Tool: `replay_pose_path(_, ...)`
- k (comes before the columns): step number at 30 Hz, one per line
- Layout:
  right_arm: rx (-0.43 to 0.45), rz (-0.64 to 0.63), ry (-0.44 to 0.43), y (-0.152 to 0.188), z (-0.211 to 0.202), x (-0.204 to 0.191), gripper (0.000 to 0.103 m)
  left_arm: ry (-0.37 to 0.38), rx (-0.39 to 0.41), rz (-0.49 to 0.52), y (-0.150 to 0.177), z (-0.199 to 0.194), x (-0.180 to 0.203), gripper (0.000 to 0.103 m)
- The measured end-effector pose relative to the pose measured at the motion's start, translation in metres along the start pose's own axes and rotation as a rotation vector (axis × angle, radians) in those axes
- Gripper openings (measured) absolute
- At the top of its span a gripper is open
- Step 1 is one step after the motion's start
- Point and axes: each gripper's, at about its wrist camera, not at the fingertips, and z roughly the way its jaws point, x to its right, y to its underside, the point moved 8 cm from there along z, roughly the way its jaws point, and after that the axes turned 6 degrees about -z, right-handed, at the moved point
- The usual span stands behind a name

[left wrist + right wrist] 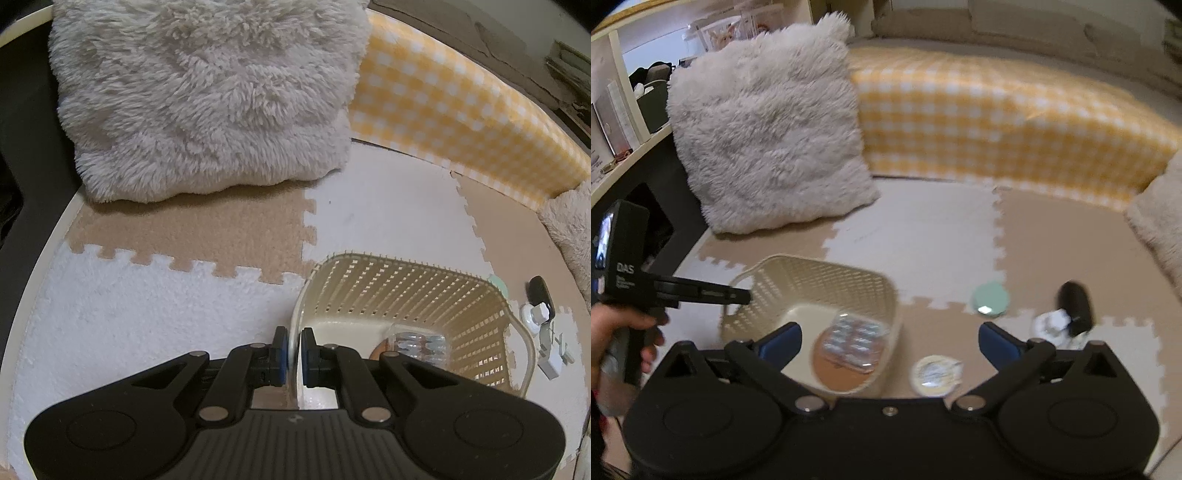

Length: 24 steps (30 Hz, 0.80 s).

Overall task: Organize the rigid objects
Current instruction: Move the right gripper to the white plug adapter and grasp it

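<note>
A cream slatted plastic basket [424,291] [812,284] stands on the foam floor mat. My left gripper [294,354] is shut on the basket's near-left rim; it shows from the side in the right wrist view [738,295]. Inside the basket lie a clear blister pack [855,341] [417,341] on a brown round disc [838,373]. My right gripper [886,343] is open and empty above the basket's right side. On the mat to the right lie a white round lid [936,374], a mint green disc [990,298], a black oval object [1075,306] [540,291] and a small white item [1051,325] [535,314].
A shaggy white cushion [207,96] [768,140] leans at the back left. A yellow checked mattress edge [997,122] [461,107] runs along the back. Another fluffy cushion [1160,225] sits at the right. A dark shelf unit [646,177] stands at the left.
</note>
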Motion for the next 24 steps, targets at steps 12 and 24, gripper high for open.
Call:
replay_pose_path(12,-0.027,0.039,0.182,0.051,0.02,0.109,0.103,-0.01,-0.002,0.015,0.001,0.001,0.001,0.008)
replay_pose_path(24,-0.157,0.356,0.267,0.106,0.057,0.203,0.103,-0.012,-0.004,0.021,0.002,0.001,0.002,0.008)
